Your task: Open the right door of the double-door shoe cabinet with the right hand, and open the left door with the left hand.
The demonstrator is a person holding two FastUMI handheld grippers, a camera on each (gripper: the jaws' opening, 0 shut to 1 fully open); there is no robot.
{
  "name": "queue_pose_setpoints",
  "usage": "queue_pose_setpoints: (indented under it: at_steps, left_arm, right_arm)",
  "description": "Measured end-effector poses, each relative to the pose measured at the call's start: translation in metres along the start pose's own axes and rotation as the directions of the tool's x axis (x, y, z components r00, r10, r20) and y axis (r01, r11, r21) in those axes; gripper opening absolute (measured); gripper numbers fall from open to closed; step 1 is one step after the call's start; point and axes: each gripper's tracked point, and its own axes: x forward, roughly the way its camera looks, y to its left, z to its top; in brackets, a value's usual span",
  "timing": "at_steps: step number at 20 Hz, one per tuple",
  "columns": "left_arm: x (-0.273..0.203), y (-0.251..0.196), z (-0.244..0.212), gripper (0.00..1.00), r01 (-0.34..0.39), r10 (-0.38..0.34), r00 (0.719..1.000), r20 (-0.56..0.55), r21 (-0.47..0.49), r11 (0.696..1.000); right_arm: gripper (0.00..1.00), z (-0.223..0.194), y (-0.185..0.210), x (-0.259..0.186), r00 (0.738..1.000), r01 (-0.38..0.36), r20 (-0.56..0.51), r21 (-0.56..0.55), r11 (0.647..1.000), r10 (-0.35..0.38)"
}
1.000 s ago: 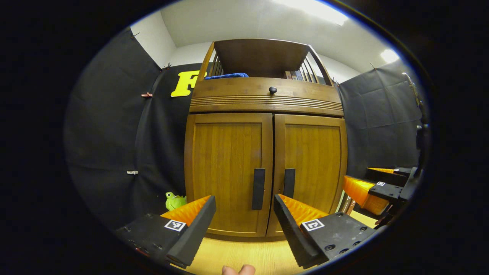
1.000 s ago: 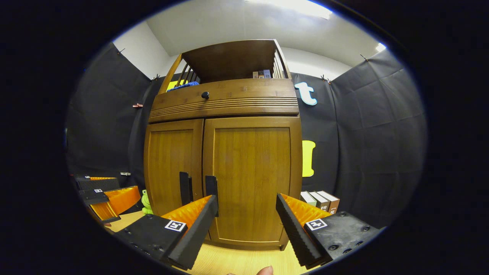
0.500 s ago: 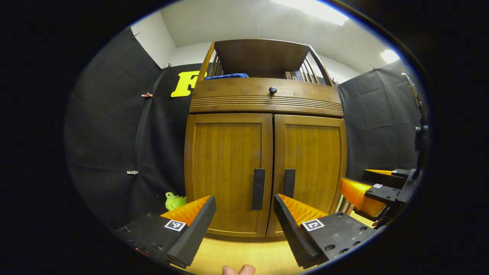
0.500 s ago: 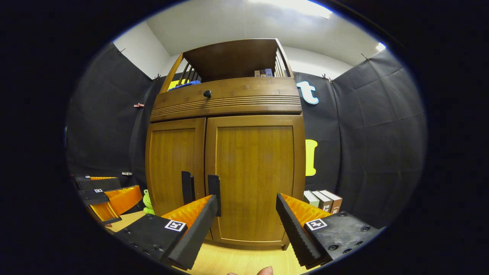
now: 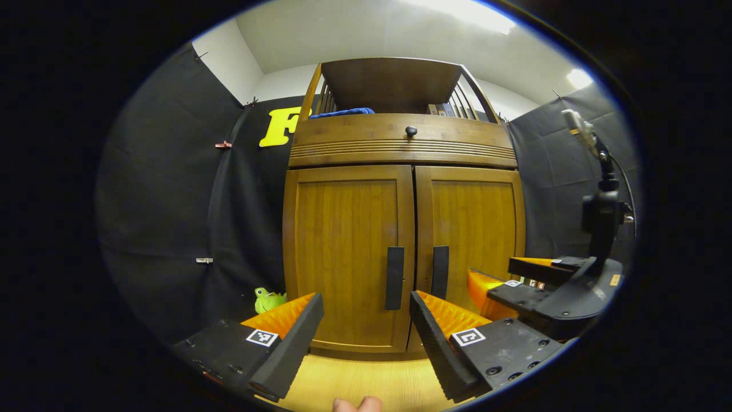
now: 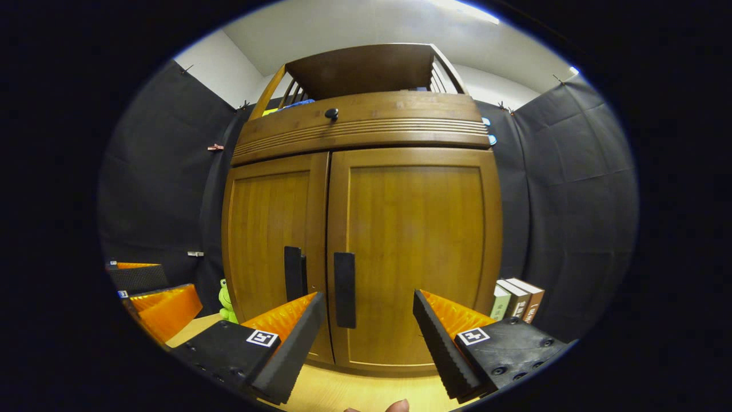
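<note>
Nearer the shoe cabinet point(image 6: 360, 229) now, right gripper point(image 6: 369, 320) spread wide.

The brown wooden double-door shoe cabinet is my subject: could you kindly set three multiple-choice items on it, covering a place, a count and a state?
1. Where is the small green frog toy?
A. Left of the brown wooden double-door shoe cabinet
B. On its top shelf
C. Inside it

2. How many black vertical bar handles are on the doors?
A. One
B. Two
C. Four

3. How stand both doors?
A. Open
B. One ajar
C. Closed

Key: 1 A, it sits on the floor by the left side; 2 B, one per door; 3 C, both lie flush, with the right gripper and left gripper open, touching nothing.
</note>
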Motion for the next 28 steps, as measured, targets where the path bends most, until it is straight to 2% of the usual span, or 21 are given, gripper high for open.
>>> queue_pose_setpoints:
  at_steps: [5,11,12,14,18,21,23,24,25,26,27,28]
  left_arm:
    - [0.0,0.006,-0.007,0.94,0.003,-0.003,1.0,-0.011,-0.008,1.0]
    - [0.002,0.011,-0.018,0.94,0.006,-0.007,0.999,-0.033,-0.022,1.0]
    - [0.003,0.012,-0.019,0.95,0.005,-0.005,0.999,-0.036,-0.02,1.0]
    - [0.004,0.015,-0.021,0.95,0.0,-0.001,0.999,-0.038,-0.022,1.0]
    - [0.006,0.018,-0.023,0.94,-0.008,0.006,0.999,-0.048,-0.036,0.999]
    - [0.004,0.019,-0.025,0.95,-0.01,0.007,0.999,-0.054,-0.045,0.999]
    - [0.004,0.02,-0.025,0.94,-0.009,0.006,0.999,-0.053,-0.054,0.998]
    - [0.004,0.02,-0.024,0.94,-0.009,0.006,0.999,-0.052,-0.057,0.998]
    - [0.004,0.019,-0.025,0.94,-0.01,0.007,0.999,-0.054,-0.057,0.998]
    - [0.004,0.019,-0.025,0.93,-0.009,0.006,0.999,-0.054,-0.057,0.998]
    - [0.003,0.018,-0.025,0.95,-0.007,0.004,0.999,-0.052,-0.058,0.998]
    - [0.003,0.017,-0.024,0.95,-0.004,0.001,0.999,-0.05,-0.062,0.998]
  right_arm:
    - [0.98,-0.036,0.023,0.046,0.998,-0.036,-0.059,0.009,0.999,0.037]
    - [0.98,-0.059,0.021,0.083,0.998,0.008,-0.069,0.03,1.0,-0.005]
    - [0.82,-0.062,0.021,0.087,0.997,0.011,-0.073,0.032,0.999,-0.009]
    - [0.8,-0.062,0.022,0.094,0.997,0.025,-0.069,0.045,0.999,-0.022]
    - [0.33,-0.065,0.022,0.1,0.996,0.044,-0.073,0.025,0.999,-0.042]
    - [0.26,-0.066,0.022,0.098,0.996,0.037,-0.085,0.028,0.999,-0.035]
    - [0.26,-0.065,0.024,0.093,0.996,0.011,-0.093,0.058,0.998,-0.005]
    - [0.18,-0.066,0.024,0.089,0.996,-0.003,-0.093,0.061,0.998,0.009]
    - [0.22,-0.065,0.023,0.082,0.995,-0.019,-0.099,0.056,0.998,0.024]
    - [0.18,-0.062,0.023,0.073,0.995,-0.033,-0.096,0.058,0.998,0.038]
    - [0.18,-0.061,0.024,0.065,0.994,-0.048,-0.098,0.067,0.997,0.054]
    - [0.22,-0.059,0.024,0.057,0.993,-0.064,-0.097,0.079,0.995,0.072]
